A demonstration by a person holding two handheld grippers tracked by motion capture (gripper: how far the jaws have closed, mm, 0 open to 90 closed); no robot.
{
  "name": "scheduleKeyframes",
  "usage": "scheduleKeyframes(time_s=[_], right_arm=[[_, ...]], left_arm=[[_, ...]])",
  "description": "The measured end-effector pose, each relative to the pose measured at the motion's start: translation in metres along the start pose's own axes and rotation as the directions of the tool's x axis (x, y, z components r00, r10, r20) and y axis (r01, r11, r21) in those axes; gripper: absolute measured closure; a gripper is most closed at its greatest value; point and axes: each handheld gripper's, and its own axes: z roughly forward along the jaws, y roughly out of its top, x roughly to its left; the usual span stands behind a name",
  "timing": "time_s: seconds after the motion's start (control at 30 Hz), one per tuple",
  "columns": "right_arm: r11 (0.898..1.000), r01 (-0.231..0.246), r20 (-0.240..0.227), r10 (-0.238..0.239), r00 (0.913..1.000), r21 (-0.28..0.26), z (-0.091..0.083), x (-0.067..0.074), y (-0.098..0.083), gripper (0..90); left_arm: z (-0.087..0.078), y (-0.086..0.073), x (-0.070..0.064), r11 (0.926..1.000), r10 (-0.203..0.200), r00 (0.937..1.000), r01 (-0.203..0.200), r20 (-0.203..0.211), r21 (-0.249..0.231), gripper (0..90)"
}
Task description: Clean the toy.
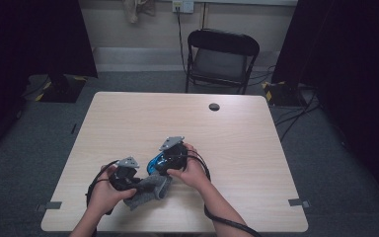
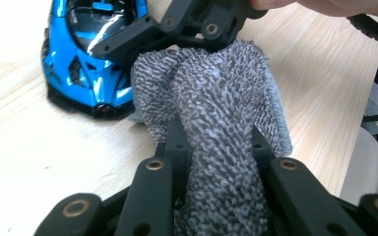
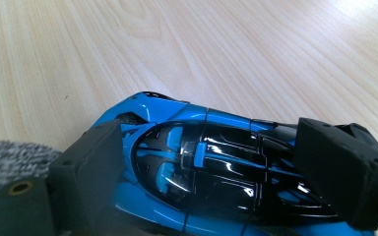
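On the desk (image 1: 128, 118): your left gripper (image 2: 216, 162) clenched the cloth (image 2: 221, 113), right gripper (image 3: 206, 162) clamped the car (image 3: 202, 167). Wiping appeared underway, unfinished.

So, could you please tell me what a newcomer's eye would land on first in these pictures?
Most likely the glossy blue toy car, near the front middle of the wooden table, with the right gripper and its jaws closed on the car's two sides. Next, the fuzzy grey cloth bunched in the left gripper, right beside the car.
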Motion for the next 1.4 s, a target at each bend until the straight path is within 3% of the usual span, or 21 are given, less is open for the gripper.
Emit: scheduleKeyframes(time_s=[0.17, 0.43, 0.57, 0.77, 0.8, 1.13, 1.23, 1.27, 1.4], right_arm=[[1.000, 0.000, 0.000, 0.000, 1.0000, -0.001, 0.000, 0.000, 0.000, 12.2], [1.000, 0.010, -0.002, -0.010, 0.9999, 0.000, 0.000, 0.000, 0.000, 12.2], [1.000, 0.005, -0.003, -0.005, 1.0000, 0.003, 0.000, 0.001, 0.000, 12.2], [1.000, 0.007, -0.003, -0.007, 1.0000, 0.002, 0.000, 0.001, 0.000, 12.2], [1.000, 0.012, -0.003, -0.012, 0.9999, 0.003, 0.000, 0.001, 0.000, 12.2], [1.000, 0.013, -0.006, -0.013, 0.9999, 0.013, 0.000, 0.001, 0.001, 12.5], [1.000, 0.017, -0.010, -0.017, 0.9998, 0.025, 0.000, 0.000, 0.003, 13.0], [1.000, 0.017, -0.010, -0.017, 0.9998, 0.026, 0.000, 0.000, 0.003, 13.0], [1.000, 0.018, -0.010, -0.017, 0.9998, 0.025, 0.000, 0.000, 0.003, 13.0]], left_arm=[[-0.009, -0.001, 0.004, 1.0000, -0.005, 1.0000, 0.005, -0.003, 0.001, 72.4], [-0.029, -0.007, 0.025, 0.9942, -0.065, 0.9950, 0.059, -0.075, -0.090, 72.5], [-0.039, -0.008, 0.036, 0.9897, -0.082, 0.9894, 0.067, -0.120, -0.127, 72.4], [-0.043, -0.012, 0.051, 0.9811, -0.119, 0.9747, 0.087, -0.189, -0.173, 72.3], [-0.042, -0.012, 0.054, 0.9811, -0.121, 0.9714, 0.086, -0.204, -0.173, 72.2], [-0.029, -0.013, 0.061, 0.9816, -0.129, 0.9607, 0.088, -0.246, -0.170, 71.8], [-0.024, -0.012, 0.063, 0.9811, -0.131, 0.9483, 0.082, -0.289, -0.175, 71.8], [-0.022, -0.011, 0.064, 0.9787, -0.142, 0.9398, 0.086, -0.311, -0.186, 71.8], [-0.015, -0.012, 0.067, 0.9792, -0.155, 0.9206, 0.094, -0.359, -0.180, 71.7]])
